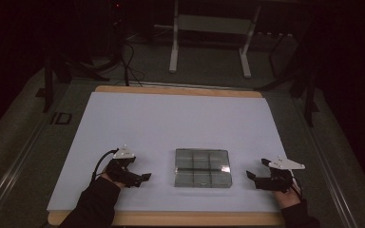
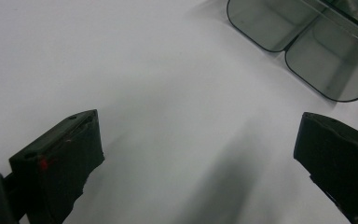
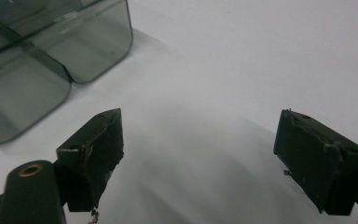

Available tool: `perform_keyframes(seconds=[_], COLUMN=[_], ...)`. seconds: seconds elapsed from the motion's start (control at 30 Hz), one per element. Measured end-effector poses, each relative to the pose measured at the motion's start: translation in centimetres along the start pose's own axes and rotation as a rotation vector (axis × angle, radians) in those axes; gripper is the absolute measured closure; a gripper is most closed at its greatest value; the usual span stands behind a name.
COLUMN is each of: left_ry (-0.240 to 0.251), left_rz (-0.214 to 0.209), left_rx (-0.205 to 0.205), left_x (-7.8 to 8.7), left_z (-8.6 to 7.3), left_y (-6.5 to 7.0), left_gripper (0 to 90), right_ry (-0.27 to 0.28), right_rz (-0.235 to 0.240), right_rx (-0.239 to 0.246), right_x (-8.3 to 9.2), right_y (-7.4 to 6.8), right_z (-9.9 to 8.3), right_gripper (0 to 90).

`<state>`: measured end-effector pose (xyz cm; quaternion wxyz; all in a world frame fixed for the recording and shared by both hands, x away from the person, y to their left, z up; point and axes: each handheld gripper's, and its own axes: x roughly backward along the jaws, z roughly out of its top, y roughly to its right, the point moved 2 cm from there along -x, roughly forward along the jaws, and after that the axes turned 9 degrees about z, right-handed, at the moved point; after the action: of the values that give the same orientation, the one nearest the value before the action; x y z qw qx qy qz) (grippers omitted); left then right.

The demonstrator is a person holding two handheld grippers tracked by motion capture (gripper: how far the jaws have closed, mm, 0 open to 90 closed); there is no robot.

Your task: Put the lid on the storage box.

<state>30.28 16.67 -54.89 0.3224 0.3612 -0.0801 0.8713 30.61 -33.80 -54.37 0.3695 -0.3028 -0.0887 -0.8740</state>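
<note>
A clear, grey-tinted plastic box (image 1: 202, 167) with several compartments lies on the white sheet near the table's front edge. My left gripper (image 1: 142, 177) rests on the sheet to its left, jaws wide apart and nothing between them. My right gripper (image 1: 252, 176) rests to the box's right, also open and holding nothing. In the left gripper view the box's rounded compartments (image 2: 303, 42) lie at the upper right, beyond my left gripper (image 2: 198, 154). In the right gripper view the box's compartments (image 3: 42, 60) lie at the upper left, a short way from my right gripper (image 3: 198, 149).
A white sheet (image 1: 171, 123) covers most of the wooden table (image 1: 180, 90). Behind the table stand a white metal frame (image 1: 209, 33) and dark cables (image 1: 123, 57) on the floor. Dark stands flank the table on both sides.
</note>
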Motion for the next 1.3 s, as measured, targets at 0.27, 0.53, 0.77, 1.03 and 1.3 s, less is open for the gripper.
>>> perform_keyframes(seconds=[0.27, 0.53, 0.77, 1.03, 1.3], left_ry=[0.006, 0.026, 0.030, 0.027, 0.027], left_rz=[0.012, 0.038, 0.051, 0.073, 0.106], left_rx=[0.015, 0.038, 0.034, 0.026, 0.002], left_x=[0.8, 0.8, 0.8, 0.8, 0.7], left_z=[-0.7, -1.4, -1.6, -1.6, -1.6], left_y=[-0.1, -0.3, -0.2, 0.0, 0.3], left_gripper=[2.5, 2.5, 2.5, 2.5, 2.5], right_ry=[0.002, -0.005, -0.006, 0.012, 0.026], right_rz=[-0.025, -0.052, -0.057, -0.093, -0.123], right_rx=[-0.008, 0.002, 0.002, -0.010, -0.028], right_x=[0.7, 0.8, 0.8, 0.9, 1.0], right_y=[0.2, -0.1, -0.1, -0.1, 0.0], right_z=[-0.3, -0.7, -0.8, -0.9, -1.0], right_gripper=[14.9, 14.5, 14.5, 14.6, 14.9])
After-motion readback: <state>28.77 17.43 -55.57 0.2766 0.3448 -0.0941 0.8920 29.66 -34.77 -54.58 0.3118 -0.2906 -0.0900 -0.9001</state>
